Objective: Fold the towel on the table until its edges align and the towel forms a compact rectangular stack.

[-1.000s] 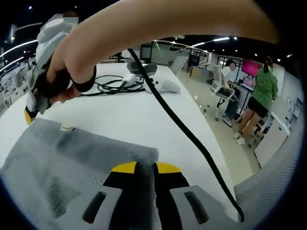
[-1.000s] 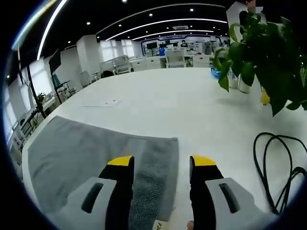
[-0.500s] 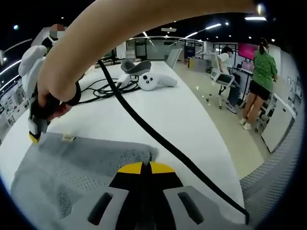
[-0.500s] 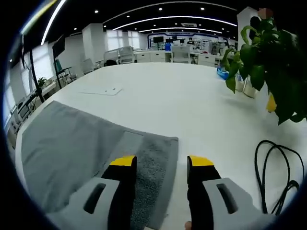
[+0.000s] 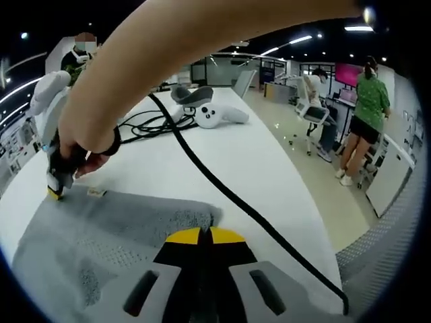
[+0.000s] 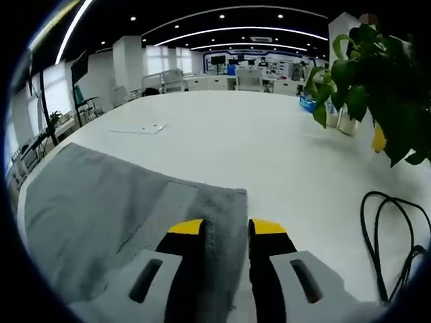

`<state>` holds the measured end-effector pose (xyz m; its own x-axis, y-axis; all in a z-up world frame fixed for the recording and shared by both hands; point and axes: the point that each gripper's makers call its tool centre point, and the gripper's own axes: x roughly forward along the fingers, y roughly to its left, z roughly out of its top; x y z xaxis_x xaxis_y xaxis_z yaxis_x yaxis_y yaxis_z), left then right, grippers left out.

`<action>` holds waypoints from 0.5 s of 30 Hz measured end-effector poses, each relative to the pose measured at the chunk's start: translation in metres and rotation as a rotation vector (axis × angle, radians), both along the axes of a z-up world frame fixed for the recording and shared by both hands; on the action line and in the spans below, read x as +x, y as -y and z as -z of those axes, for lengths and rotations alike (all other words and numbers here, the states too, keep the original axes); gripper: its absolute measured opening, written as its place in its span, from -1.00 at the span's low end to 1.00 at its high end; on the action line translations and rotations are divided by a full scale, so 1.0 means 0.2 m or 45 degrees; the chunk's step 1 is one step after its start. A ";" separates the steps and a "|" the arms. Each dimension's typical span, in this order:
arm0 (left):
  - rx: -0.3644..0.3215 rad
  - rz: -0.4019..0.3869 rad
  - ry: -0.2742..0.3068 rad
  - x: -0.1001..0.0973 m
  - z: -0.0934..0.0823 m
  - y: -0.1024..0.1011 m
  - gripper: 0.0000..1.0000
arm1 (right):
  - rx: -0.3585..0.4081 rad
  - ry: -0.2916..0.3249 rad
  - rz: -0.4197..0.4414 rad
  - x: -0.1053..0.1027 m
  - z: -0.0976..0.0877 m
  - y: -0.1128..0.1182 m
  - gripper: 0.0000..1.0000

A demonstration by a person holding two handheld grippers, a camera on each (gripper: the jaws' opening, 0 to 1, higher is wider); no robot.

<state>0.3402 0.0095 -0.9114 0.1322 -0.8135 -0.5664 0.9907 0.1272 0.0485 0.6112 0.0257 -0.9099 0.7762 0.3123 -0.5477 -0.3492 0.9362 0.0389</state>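
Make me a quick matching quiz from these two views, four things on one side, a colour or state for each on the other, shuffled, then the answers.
Things:
1. towel
2. cable
3. plant
4. left gripper

Colour or state:
A. green leaves
B. black, trailing over the white table
C. jaws shut on the towel's edge
D. grey, lying on the table

Pairs: 1-D, 2-B, 3-A, 4-C

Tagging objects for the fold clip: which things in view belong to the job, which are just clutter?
Job:
towel
left gripper, shut on the towel
right gripper, closing on the towel edge
table

Lying about:
cables
white controller
plant
paper
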 end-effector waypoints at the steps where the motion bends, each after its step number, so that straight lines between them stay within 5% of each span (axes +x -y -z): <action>1: -0.001 -0.001 -0.001 0.00 0.00 0.00 -0.94 | 0.013 0.015 -0.019 0.00 -0.01 -0.02 -0.82; 15: -0.002 0.026 -0.016 0.00 0.00 0.00 -0.95 | 0.047 0.013 -0.023 -0.01 -0.02 -0.04 -0.96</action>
